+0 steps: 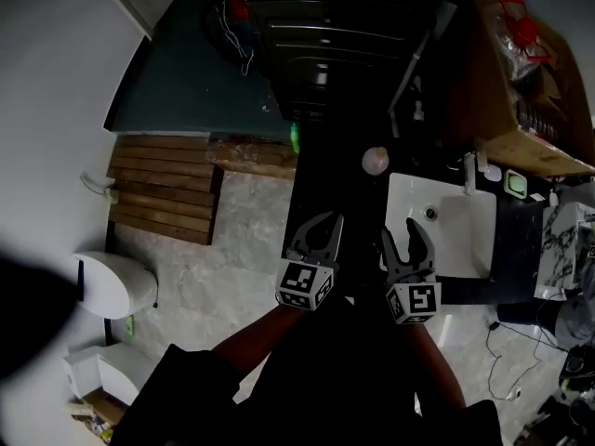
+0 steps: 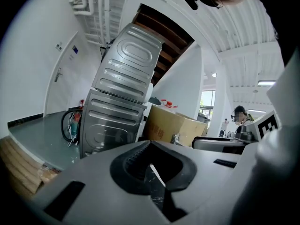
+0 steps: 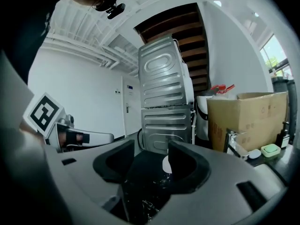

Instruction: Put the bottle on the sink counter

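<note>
A small white round-topped bottle stands on the dark sink counter, just left of the white basin. My right gripper hovers over the counter's near part, open and empty. In the right gripper view the bottle shows low between the spread pads of my right gripper, some way ahead. My left gripper is beside the right one, also above the counter. Its pads meet at the tips, so my left gripper is shut with nothing held.
A faucet and a green soap dish sit behind the basin. A cardboard box stands at the far right. A stacked steel washer rises beyond the counter. A toilet and wooden planks are at the left.
</note>
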### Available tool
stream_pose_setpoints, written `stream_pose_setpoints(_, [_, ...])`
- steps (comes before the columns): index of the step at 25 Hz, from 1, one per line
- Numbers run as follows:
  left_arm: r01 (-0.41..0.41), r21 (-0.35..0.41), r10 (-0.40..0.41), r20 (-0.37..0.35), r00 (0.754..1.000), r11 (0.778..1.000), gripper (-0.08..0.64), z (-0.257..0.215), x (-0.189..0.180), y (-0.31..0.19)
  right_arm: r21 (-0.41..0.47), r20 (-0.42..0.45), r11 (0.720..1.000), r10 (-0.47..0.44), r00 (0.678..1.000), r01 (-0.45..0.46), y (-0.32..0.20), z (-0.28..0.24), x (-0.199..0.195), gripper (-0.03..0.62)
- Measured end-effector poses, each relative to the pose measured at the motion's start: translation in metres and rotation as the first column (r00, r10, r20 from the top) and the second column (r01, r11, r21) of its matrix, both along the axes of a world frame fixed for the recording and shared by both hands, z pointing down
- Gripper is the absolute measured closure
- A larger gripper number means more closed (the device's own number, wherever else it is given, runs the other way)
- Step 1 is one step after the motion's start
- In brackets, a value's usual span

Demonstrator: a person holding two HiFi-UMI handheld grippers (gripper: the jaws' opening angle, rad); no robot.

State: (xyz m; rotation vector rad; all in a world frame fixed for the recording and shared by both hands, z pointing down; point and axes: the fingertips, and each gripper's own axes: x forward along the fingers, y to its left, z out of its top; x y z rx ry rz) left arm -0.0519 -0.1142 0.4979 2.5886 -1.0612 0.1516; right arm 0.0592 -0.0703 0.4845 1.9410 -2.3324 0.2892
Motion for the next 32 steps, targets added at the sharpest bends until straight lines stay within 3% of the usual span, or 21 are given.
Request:
stream_pose_setpoints(4, [-0.015,0.028,0.015,-0.004,1.000,0.999,0.548,-0.007,0.006,0.022,0.029,0.025,0.999,0.038,0.999,-0.039,0.031,-0.012,0.010,0.373])
stream_pose_setpoints(8, [0.002,0.051,-0.002,-0.004,1.000,0.999,0.548,-0.013,0.008,0.051,0.017,-0.028,0.999,0.032,0.999,-0.031,0.059,-0.014,0.012,0.518])
stream_pose_setpoints(10, [0.011,0.053,-0.011,0.006,1.000,0.999,0.548,-0.012,0.009,0.068,0.019,-0.047,1.000,0.000,0.999,0.001,0.074,-0.015,0.007,0.542])
stream_pose_setpoints(17, [0.048,0.062,-0.049,0.024,0.998,0.997,0.548,-0.021,0.033,0.148,0.076,0.028,0.995,-0.069,0.997,0.066,0.142,-0.039,0.006,0.551])
stream_pose_setpoints(21, [0.071,0.059,-0.073,0.040,0.997,0.996,0.548,-0.022,0.047,0.197,0.076,0.051,0.986,-0.152,0.987,0.148,0.184,-0.040,0.008,0.549])
stream_pose_setpoints(24, [0.075,0.062,-0.080,0.083,0.993,0.995,0.548,-0.018,0.048,0.234,0.079,0.026,0.985,-0.154,0.988,0.152,0.218,-0.041,0.012,0.549])
stream_pose_setpoints(32, [0.073,0.077,-0.080,0.102,0.992,0.994,0.548,-0.026,0.062,0.299,0.045,0.041,0.988,-0.148,0.988,0.146,0.282,-0.040,0.028,0.549])
